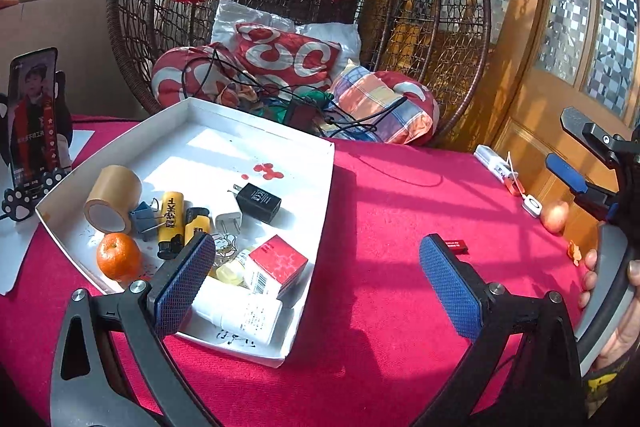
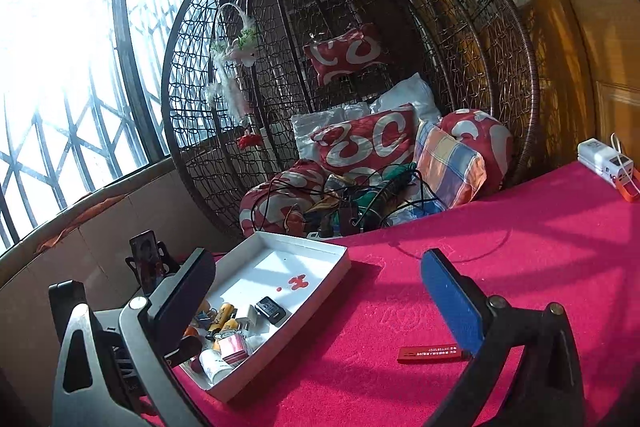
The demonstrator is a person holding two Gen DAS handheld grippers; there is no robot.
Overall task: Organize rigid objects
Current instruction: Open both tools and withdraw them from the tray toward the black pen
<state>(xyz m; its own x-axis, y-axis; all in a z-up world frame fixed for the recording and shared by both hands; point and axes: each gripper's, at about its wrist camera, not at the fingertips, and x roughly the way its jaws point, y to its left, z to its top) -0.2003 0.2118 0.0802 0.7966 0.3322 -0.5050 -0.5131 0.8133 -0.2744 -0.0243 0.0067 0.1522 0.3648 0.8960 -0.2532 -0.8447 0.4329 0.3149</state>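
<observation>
Already the white tray (image 1: 326, 183) holds most of the clutter: tape roll (image 1: 114, 199), tangerine (image 1: 118, 255), yellow lighters (image 1: 171, 221), black charger (image 1: 259, 202), red box (image 1: 276, 264). One flat red stick (image 2: 430, 353), perhaps a USB drive, lies apart on the red tablecloth (image 1: 400, 207), just beside the right gripper's (image 2: 320, 303) blue finger. Both the right gripper and the left gripper (image 1: 316, 283) stand spread wide, holding nothing. Likely trouble: the stick is thin and lies flat, so pads closing too high would slide over it or snag the cloth. Carrying it low could also clip the tray's wall and jolt the contents.
</observation>
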